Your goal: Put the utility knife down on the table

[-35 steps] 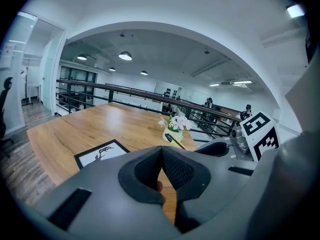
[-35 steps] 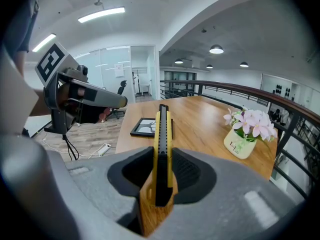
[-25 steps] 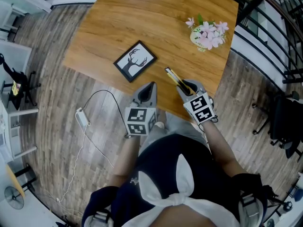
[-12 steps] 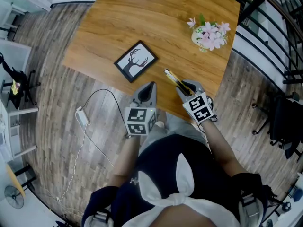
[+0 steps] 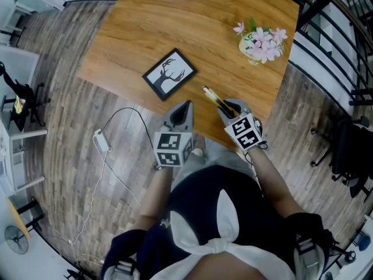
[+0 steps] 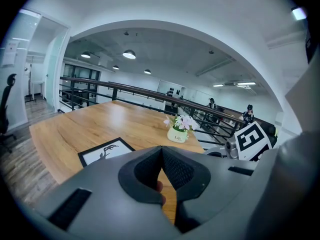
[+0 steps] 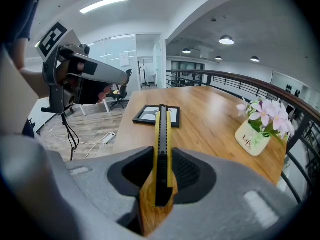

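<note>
Knife [image 5: 213, 97] [image 7: 161, 134]: yellow and black, clamped edge-up between the right gripper's [image 5: 225, 107] [image 7: 162, 171] jaws, which stand partly apart and press on both its sides. It juts out over the table's [image 5: 175, 22] near edge, aimed far and left; contact with the wood cannot be told.
Right gripper: pitched downward, forearm behind it.
Left gripper [image 5: 186, 110] [image 6: 161, 170]: just left of the right one, at the table's near edge, jaw tips together, holding nothing.
Frame [image 5: 169, 74] [image 7: 156, 115]: deer print, flat, beyond the knife tip.
Flowerpot [image 5: 260, 42] [image 7: 260, 129]: far right corner.
Cable [image 5: 102, 144]: floor, left.
</note>
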{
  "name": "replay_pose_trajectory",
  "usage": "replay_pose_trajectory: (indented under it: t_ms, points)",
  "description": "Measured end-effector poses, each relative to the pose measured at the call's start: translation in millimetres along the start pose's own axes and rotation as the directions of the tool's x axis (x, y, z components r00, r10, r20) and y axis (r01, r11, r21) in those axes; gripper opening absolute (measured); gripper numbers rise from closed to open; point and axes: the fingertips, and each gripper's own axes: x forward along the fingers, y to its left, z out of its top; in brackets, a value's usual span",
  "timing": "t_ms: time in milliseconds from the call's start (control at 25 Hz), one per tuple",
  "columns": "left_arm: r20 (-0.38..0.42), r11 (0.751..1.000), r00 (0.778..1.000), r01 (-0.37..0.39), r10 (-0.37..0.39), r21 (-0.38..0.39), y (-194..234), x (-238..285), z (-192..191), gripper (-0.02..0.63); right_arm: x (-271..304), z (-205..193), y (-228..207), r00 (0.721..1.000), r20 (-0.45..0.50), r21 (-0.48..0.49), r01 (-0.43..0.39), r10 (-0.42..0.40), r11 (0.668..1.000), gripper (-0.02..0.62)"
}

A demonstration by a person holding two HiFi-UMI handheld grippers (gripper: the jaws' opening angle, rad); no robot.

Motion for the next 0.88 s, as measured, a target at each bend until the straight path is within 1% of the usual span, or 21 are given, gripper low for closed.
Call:
replay_pose_trajectory:
  t_ms: [200,880]
  points:
    - [-0.001,1.0,1.0,-0.01,0.01,-0.007,5,-2,-1,0.017,7,-4,3,1.0,-0.017,-0.004,-0.017,0.017,1.0,0.114]
    - [-0.011,0.999,0.999,-0.035,0.035,-0.028,9,-4,-7,0.017,24,-19,8,0.995,-0.086,-0.068,-0.063,0.057,0.996,0.115]
